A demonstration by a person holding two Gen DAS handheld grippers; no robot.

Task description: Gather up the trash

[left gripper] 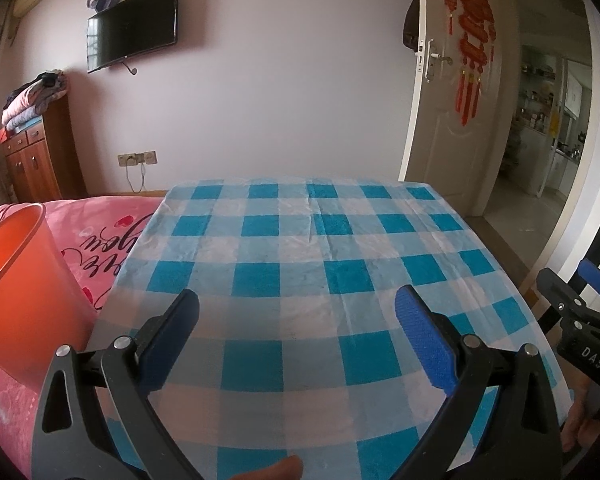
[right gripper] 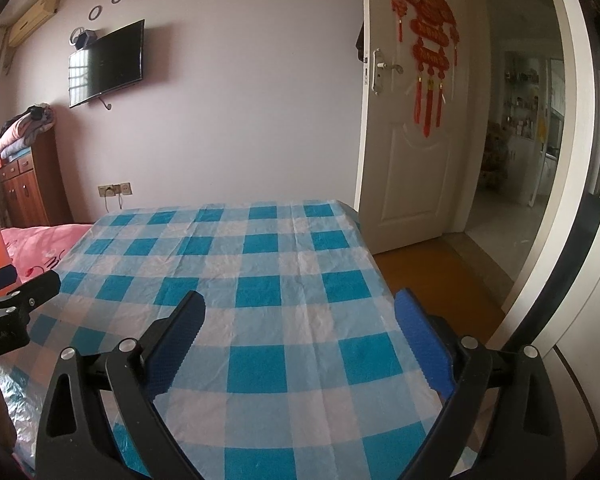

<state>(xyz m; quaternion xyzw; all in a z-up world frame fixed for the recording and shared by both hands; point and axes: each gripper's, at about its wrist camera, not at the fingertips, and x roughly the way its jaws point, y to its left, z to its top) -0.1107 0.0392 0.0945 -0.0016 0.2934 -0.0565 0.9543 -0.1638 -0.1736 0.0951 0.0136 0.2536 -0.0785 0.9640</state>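
Both tools hover low over the blue-and-white checked plastic tablecloth [left gripper: 300, 272], jaws spread and empty: the left black two-finger gripper with blue pads [left gripper: 296, 336] and the right one [right gripper: 300, 340], seemingly poised between picks. No trash shows on the cloth. The orange plastic bin [left gripper: 16, 280] waits at the left on pink printed bedding [left gripper: 100, 232], presumably to receive it.
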